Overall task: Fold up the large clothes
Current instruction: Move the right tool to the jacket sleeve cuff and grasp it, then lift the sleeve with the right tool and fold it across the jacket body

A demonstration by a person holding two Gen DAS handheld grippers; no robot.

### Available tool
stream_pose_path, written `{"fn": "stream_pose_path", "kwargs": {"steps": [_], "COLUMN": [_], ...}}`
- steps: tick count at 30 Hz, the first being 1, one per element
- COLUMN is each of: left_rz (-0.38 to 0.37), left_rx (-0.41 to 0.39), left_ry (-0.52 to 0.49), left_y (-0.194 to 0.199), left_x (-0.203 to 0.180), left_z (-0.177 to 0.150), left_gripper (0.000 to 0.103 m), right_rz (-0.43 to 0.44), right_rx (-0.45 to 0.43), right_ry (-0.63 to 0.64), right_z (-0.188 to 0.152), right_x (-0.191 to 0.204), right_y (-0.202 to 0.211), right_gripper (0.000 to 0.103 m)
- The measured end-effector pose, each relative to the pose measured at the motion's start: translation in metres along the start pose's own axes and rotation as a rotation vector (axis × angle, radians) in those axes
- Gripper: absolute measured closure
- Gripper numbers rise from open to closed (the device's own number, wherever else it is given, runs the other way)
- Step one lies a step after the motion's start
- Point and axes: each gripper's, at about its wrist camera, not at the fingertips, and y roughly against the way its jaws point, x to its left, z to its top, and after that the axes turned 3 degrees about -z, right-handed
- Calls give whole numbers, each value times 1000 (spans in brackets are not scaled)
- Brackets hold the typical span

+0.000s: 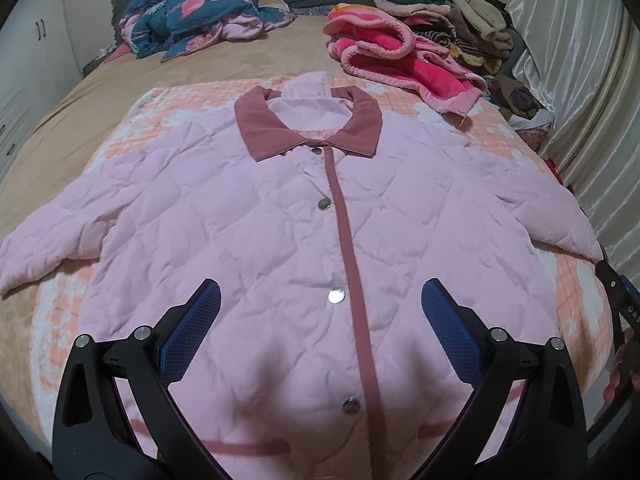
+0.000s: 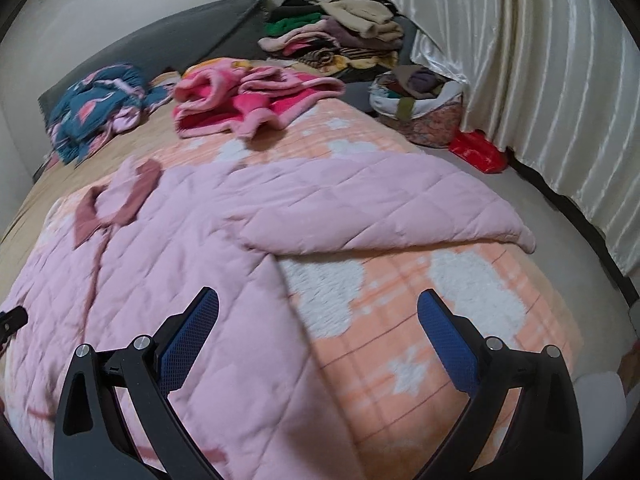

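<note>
Pink quilted jacket [image 1: 280,216] lies flat, buttoned, on the peach blanket [image 2: 420,340]. Fuchsia fleece [image 1: 400,60] at 1 o'clock, blue bedding [image 1: 192,12] at 11. Curtain [image 2: 540,80] borders the right edge. Left gripper [image 1: 320,300] and right gripper [image 2: 318,304] hover, jaws apart, empty.
</note>
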Motion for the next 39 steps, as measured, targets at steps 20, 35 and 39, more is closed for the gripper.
{"fn": "stream_pose_path", "kwargs": {"steps": [20,35,39], "left_rz": [13,53,82], "left_rx": [81,97,84], "left_ry": [-71,-67,-62], "left_y": [-61,-52,-43], "left_x": [-30,-7,1], "left_z": [19,38,41], "left_gripper": [9,9,9], "right_rz": [-132,-43,13], "right_rx": [114,145,112], "right_ry": [-432,-787,-917], "right_z": [38,37,27], "right_x": [-134,-208,-235], "right_y": [-107,-173,-176], "right_gripper": [4,5,54]}}
